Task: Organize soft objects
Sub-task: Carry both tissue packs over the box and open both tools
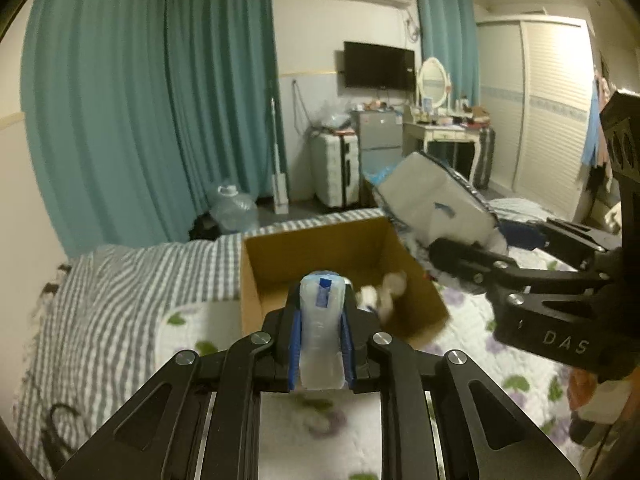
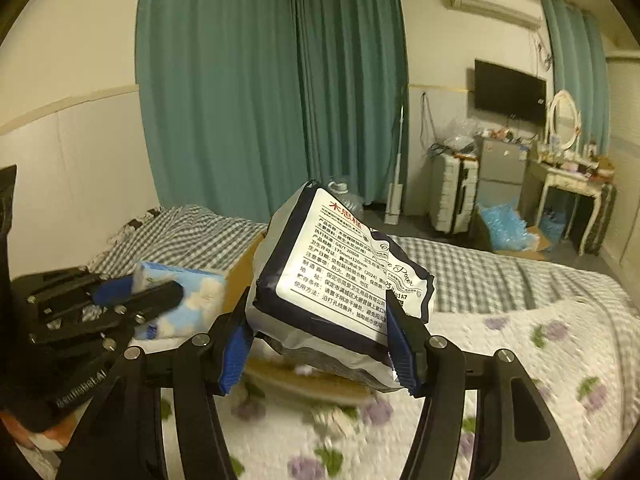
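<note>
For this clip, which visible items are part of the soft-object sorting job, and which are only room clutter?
Job items:
- blue tissue pack, clamped in left gripper
- grey tissue pack, clamped in right gripper
- cardboard box on the bed
- plush toy inside it

Clutter:
- water jug
- suitcase
- TV
- dressing table

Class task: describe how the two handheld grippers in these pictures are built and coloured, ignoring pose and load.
Both are matte black metal linkage frames with silver round pivot bolts and cut-out slots. The left gripper has blue ribbed pads lining its black fingers; the right gripper has the same blue pads. White lettering marks each body's side, reading "DAS" on the right one. No cables or sleeves show.
</note>
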`<state>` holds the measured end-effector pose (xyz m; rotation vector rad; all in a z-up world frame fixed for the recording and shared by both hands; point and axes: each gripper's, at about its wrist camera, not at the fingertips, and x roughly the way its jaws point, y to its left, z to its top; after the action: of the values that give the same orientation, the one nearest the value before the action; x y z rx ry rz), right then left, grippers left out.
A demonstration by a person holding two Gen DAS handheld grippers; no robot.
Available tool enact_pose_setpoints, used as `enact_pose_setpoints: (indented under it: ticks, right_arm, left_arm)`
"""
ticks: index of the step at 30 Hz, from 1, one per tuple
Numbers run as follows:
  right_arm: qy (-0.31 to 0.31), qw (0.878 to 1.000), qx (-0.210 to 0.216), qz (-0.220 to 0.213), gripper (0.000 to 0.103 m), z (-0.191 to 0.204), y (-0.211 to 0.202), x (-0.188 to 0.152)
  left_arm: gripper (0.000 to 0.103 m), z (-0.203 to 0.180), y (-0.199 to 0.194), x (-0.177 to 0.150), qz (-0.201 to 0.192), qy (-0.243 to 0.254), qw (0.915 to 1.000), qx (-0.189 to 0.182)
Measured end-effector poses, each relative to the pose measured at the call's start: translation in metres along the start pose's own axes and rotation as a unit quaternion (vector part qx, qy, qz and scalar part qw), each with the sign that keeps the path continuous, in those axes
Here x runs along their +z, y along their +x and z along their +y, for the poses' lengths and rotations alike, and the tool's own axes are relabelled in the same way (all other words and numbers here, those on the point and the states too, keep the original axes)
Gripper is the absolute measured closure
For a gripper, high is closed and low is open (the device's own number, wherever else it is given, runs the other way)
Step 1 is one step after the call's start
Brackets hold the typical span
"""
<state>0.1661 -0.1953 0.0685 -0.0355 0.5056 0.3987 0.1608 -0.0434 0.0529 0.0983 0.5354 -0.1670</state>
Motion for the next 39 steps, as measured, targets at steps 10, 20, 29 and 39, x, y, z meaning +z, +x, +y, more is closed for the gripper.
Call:
enact_pose_setpoints:
  ticks: [10,20,29,39]
  right_arm:
    - [0.028,0.999,-0.010,0.038,0.035,-0.012,0.111,0.000]
    - [0.045,0.998,-0.028,0.040,0.008,-0.007,0.142,0.000]
    - [0.045,0.998,-0.040,-0.006,0.002,-0.013,0.061,0.034]
    - [0.007,0.995,-0.079,-0.054,0.001,0.010,-0.078,0.065]
  left_arm:
    - [0.074,0.028,0.104,-0.017,0.051,-0.009,0.9986,0.007]
    - [0.036,0.035,0.092,-0.021,0.025,-0.029,0.9992,0.014]
    - [0.035,0.022,-0.006,0.008,-0.046,-0.011,0.9987,0.022]
    - [0.012,0.015,-0.145,0.029,-0.141,-0.040,0.9886,0.034]
